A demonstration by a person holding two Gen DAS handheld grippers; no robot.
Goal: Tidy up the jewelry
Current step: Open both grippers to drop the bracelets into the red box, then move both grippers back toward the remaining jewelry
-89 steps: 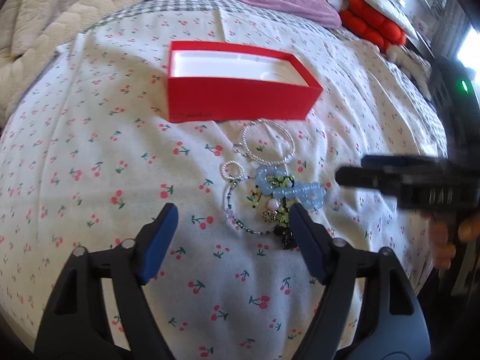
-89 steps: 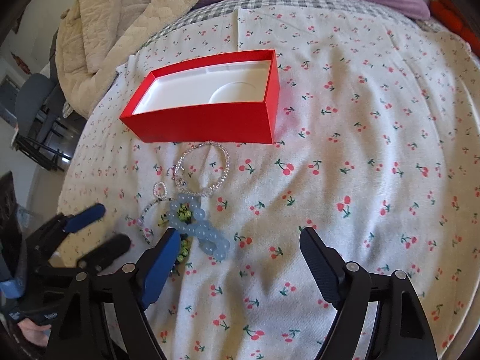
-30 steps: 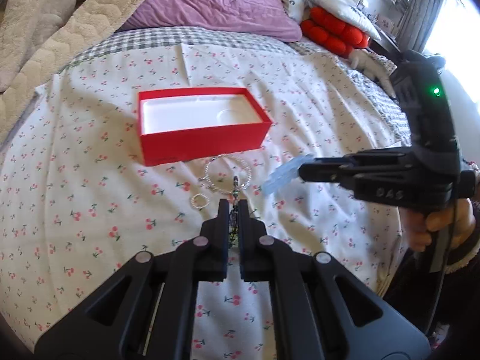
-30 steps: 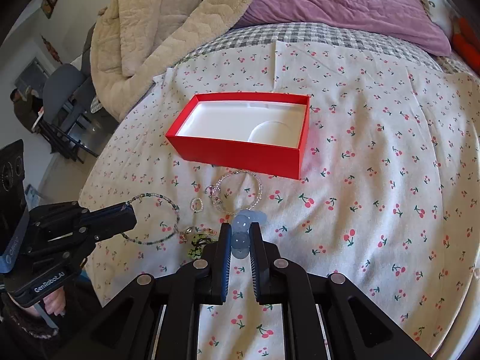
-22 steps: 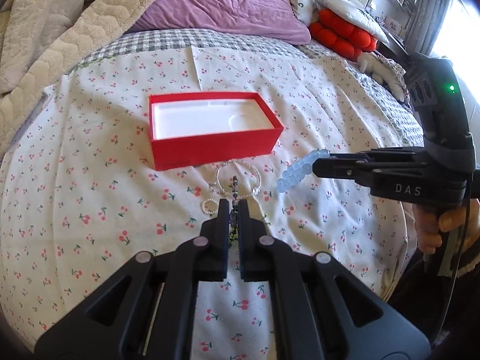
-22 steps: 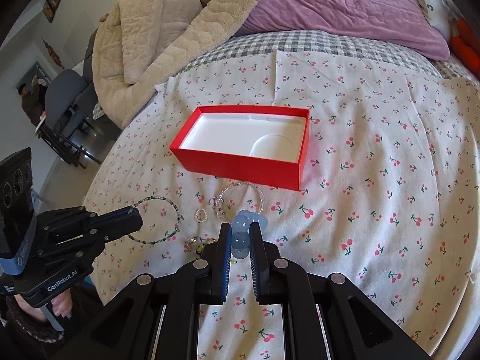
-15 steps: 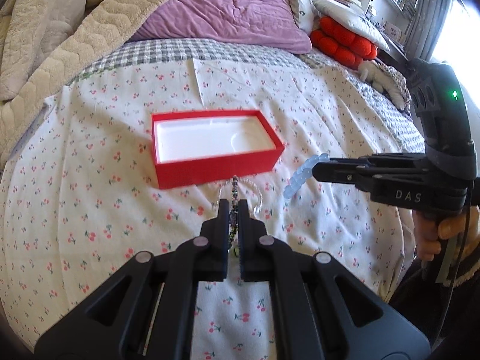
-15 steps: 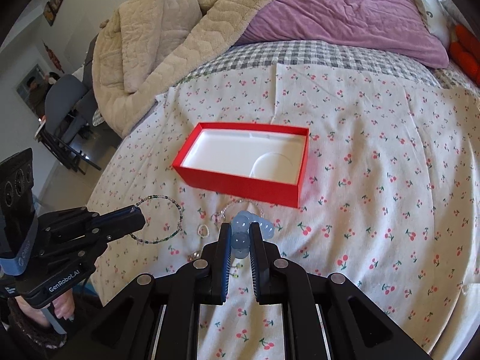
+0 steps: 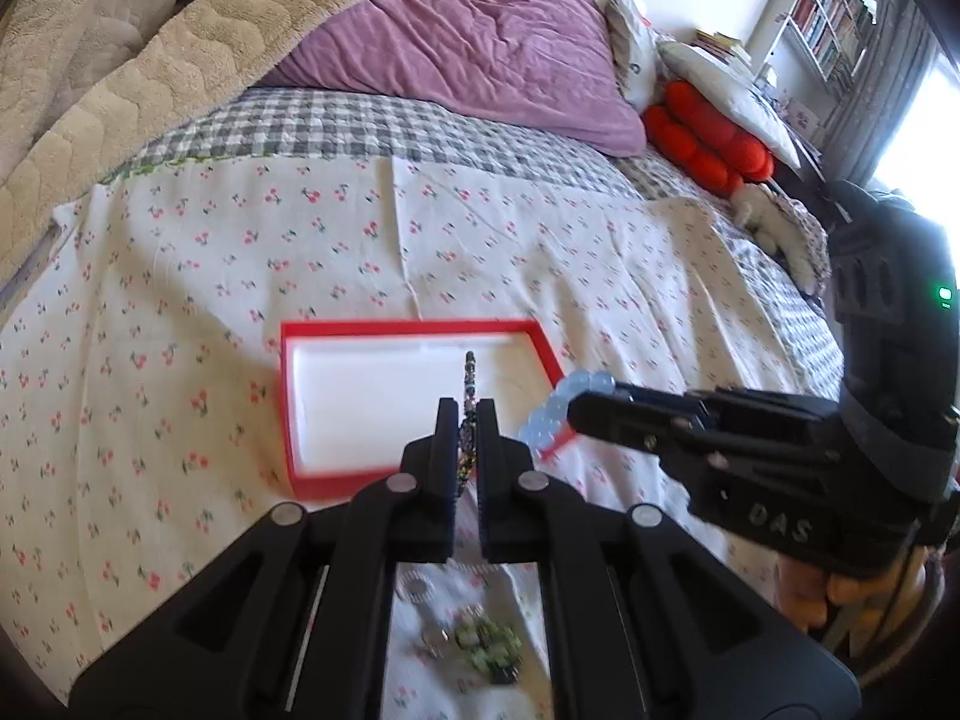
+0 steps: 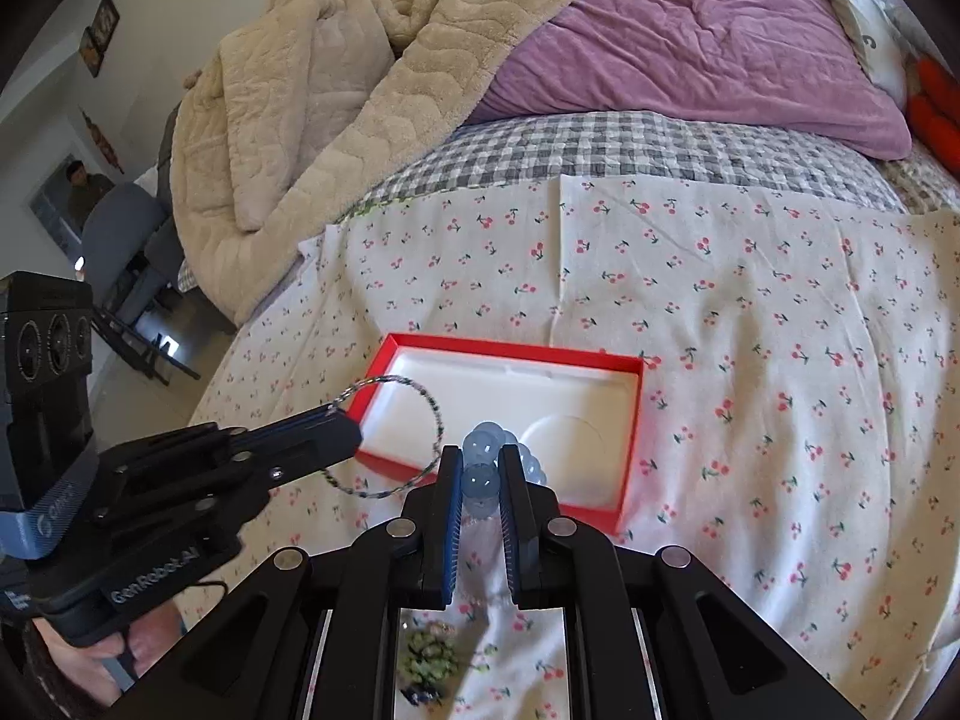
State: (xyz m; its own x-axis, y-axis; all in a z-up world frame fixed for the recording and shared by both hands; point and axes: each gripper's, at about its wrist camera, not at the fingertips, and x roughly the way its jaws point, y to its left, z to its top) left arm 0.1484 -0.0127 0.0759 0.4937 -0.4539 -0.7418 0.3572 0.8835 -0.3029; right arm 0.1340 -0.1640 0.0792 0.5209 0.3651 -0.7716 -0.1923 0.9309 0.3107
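The thin bead ring (image 10: 396, 438) is being pinched by the left gripper (image 9: 467, 420) and the blue bead bracelet (image 10: 492, 462) by the right gripper (image 10: 481, 474), and both should probably be carried fully over the red box (image 10: 624, 420) before being dropped.

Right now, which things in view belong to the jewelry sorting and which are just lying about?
Job:
- red box
- thin beaded bracelet, in left gripper
- blue bead bracelet, in right gripper
- green charm piece

Lying about:
- beige blanket
- purple pillow
- red cushion
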